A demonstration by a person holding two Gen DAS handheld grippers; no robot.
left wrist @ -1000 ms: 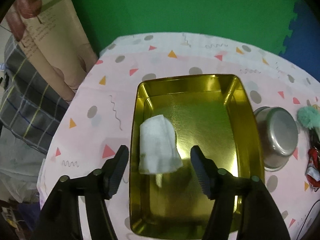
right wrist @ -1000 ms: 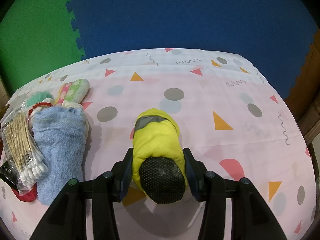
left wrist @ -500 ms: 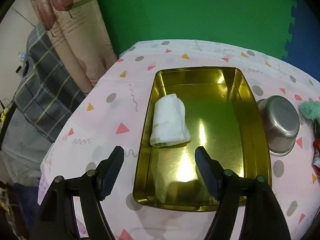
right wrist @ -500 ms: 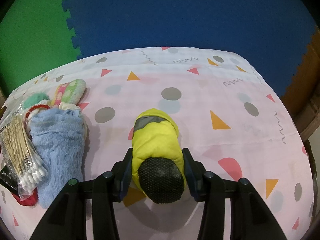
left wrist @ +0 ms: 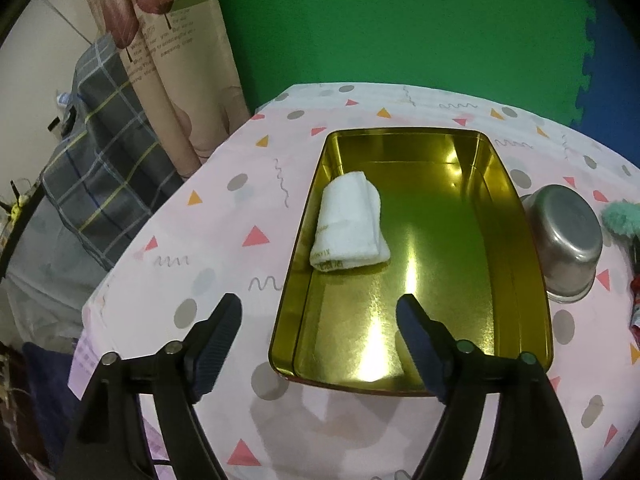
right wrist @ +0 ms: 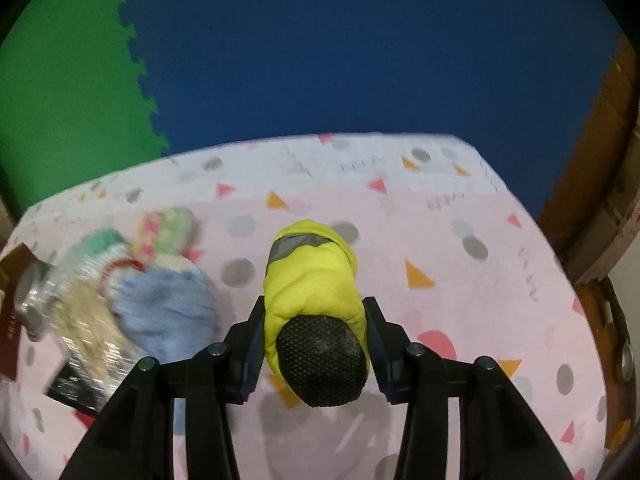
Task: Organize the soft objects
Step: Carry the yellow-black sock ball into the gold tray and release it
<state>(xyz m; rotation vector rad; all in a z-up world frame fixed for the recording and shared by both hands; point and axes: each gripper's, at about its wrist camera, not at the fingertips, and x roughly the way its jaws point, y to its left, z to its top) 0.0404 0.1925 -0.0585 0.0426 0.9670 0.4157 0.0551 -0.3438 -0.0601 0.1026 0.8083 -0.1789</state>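
Observation:
A folded white towel lies in the left part of the gold metal tray. My left gripper is open and empty, held above the tray's near left edge. My right gripper is shut on a rolled yellow glove with a black dotted palm and holds it above the pink tablecloth. A light blue fluffy towel, a pink-green sock and a teal fuzzy item lie to its left, blurred.
An upturned steel bowl sits right of the tray, with a teal fuzzy item beyond it. A bag of cotton swabs lies at the left of the right wrist view. The table edge drops to green and blue foam mats.
My left gripper has pulled back and up from the tray, leaving the white towel inside. My right gripper has lifted and swung with the yellow glove; the scene left of it is now blurred.

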